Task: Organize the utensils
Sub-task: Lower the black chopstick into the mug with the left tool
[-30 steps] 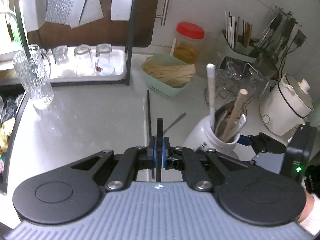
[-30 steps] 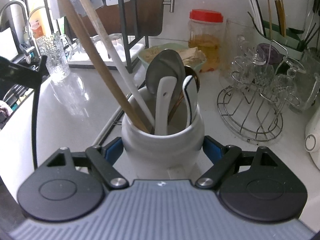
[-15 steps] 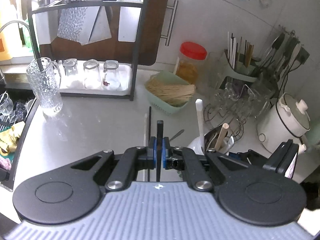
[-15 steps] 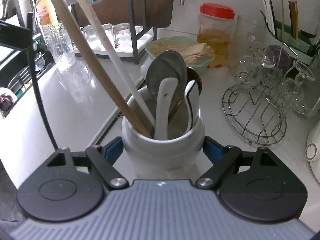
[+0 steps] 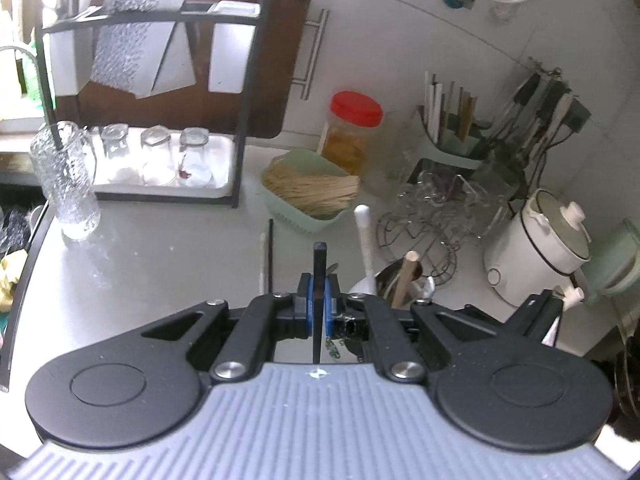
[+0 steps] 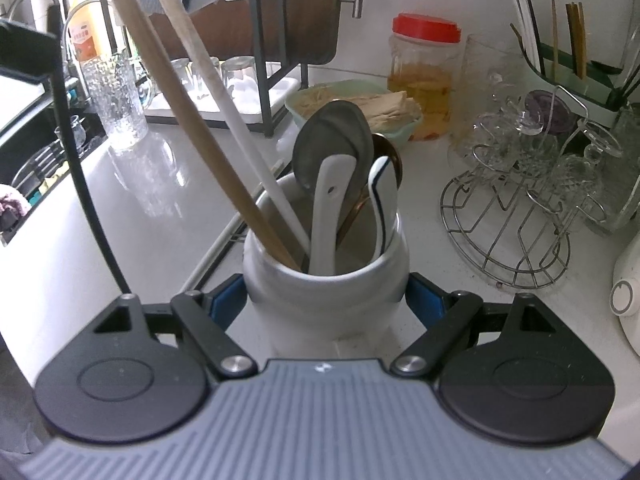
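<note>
My left gripper [image 5: 318, 306] is shut on a thin black chopstick [image 5: 319, 268] that stands upright between the blue pads, above the counter. That chopstick [image 6: 84, 184] also crosses the left side of the right wrist view. My right gripper [image 6: 326, 304] is shut on a white ceramic utensil jar [image 6: 326, 292], one pad on each side. The jar holds a wooden handle [image 6: 188, 128], a white handle [image 6: 224, 104], a steel spoon [image 6: 332, 140] and white ceramic spoons. In the left wrist view the jar [image 5: 386, 276] is half hidden behind the gripper. A white chopstick [image 5: 262, 260] and a black chopstick [image 5: 271, 252] lie on the counter.
A glass pitcher [image 5: 66, 184] and a black rack with upturned glasses [image 5: 160, 152] stand at the back left. A green basket of sticks [image 5: 312, 188], a red-lidded jar [image 5: 352, 128], a wire glass stand [image 5: 432, 216] and a white cooker [image 5: 540, 248] fill the right. The sink [image 6: 32, 168] lies left.
My left gripper has risen with the black chopstick, so the counter and the jar now sit lower and farther below it. The right gripper and the jar have stayed put.
</note>
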`<action>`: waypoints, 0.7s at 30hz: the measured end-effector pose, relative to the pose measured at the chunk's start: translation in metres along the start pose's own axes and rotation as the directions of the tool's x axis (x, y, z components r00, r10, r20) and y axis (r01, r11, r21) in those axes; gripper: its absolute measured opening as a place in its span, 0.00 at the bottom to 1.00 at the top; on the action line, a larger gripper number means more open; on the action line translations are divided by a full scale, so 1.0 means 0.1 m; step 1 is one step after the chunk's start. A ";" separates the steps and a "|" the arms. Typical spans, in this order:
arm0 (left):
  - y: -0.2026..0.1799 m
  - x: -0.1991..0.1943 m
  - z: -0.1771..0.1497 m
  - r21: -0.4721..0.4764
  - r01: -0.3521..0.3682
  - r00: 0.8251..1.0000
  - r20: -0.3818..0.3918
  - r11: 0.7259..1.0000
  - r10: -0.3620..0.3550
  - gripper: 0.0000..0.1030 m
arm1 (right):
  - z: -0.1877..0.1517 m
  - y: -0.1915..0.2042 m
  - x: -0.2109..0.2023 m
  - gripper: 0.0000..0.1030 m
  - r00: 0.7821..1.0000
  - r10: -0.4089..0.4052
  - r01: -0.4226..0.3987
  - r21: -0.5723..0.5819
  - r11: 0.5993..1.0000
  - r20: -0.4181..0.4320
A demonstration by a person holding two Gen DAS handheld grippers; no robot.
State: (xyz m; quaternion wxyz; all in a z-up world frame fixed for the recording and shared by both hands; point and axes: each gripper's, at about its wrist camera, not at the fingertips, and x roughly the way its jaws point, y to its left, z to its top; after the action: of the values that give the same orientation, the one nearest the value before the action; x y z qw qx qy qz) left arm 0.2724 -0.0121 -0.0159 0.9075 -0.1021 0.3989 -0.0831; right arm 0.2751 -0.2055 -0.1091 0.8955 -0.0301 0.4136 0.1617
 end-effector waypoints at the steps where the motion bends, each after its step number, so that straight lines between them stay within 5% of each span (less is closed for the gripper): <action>1: -0.02 -0.01 0.01 0.002 0.005 1.000 0.004 1.000 -0.005 0.06 | 0.00 0.00 0.00 0.85 1.000 -0.002 0.002 0.002 1.000 0.002; 21: -0.42 -0.68 0.48 0.163 0.074 0.978 0.179 0.984 -0.104 0.06 | -0.03 0.03 -0.02 0.85 1.000 -0.016 0.015 0.012 1.000 0.024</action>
State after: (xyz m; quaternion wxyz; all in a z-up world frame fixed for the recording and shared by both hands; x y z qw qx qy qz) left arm 0.2598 -0.0309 0.0750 0.9414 -0.0560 0.2994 -0.1448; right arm 0.2708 -0.2039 -0.1094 0.9017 -0.0259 0.4037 0.1526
